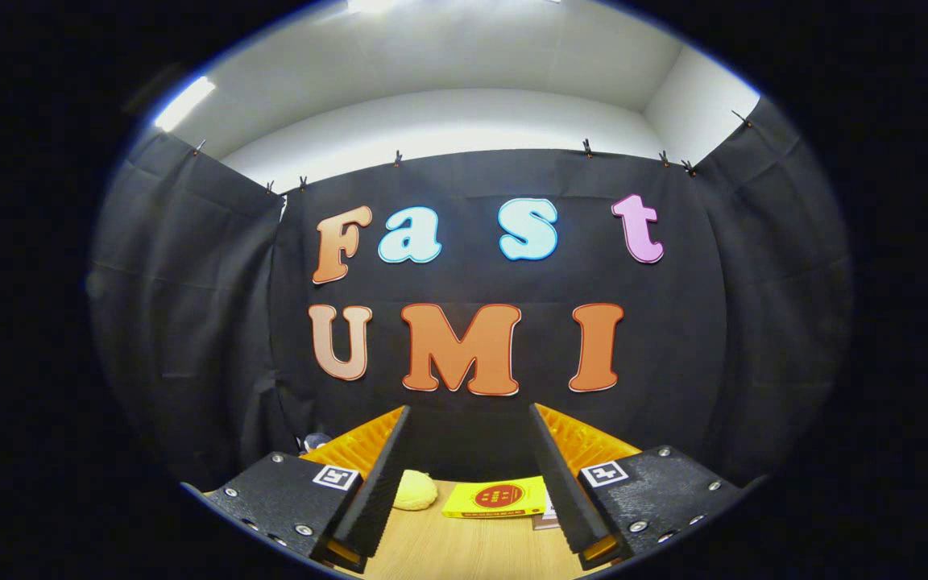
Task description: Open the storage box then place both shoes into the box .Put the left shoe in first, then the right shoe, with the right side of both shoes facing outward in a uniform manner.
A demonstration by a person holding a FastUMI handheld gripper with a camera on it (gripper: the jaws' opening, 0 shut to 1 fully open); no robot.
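My gripper (470, 419) is held up high and level, looking at the booth's black cloth wall. Its two fingers (387, 467) stand wide apart with nothing between them, so it is open. Below and beyond the fingers lies a wooden tabletop (464, 548). No storage box or shoe is in sight from here.
A pale yellow soft lump (416, 490) lies on the table just inside the left finger. A flat yellow book or packet (496, 497) with a red round mark lies beside the right finger. A small dark object (315, 441) sits at the table's far left by the cloth.
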